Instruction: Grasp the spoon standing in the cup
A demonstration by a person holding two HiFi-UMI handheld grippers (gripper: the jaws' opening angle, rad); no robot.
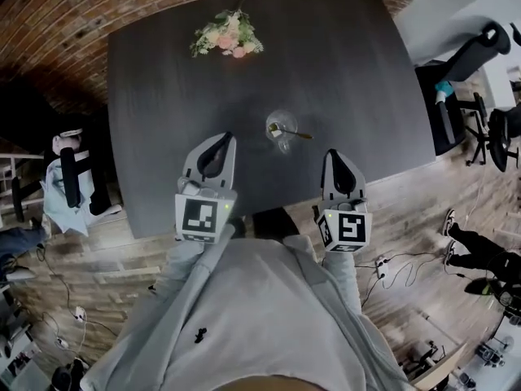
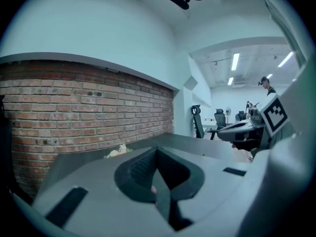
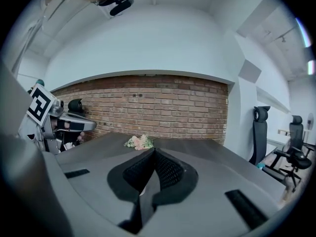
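Glass cup [image 1: 282,129] and faint spoon [image 1: 291,133] sit beyond my closed, empty left gripper [image 1: 226,138] and right gripper [image 1: 334,155], hidden in both gripper views.

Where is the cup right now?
Head view: the cup stands on the table, ahead of and between the left tongs and right tongs, bouquet beyond it.

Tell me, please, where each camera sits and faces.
Head view: on the person's head, steeply down onto table, cup, left gripper, right gripper, grey sleeves.
Left gripper view: on that gripper, across the table toward the brick wall; its shut jaws show.
Right gripper view: likewise, from its own gripper; shut jaws show.
Shared: both gripper views show the flowers and wall.
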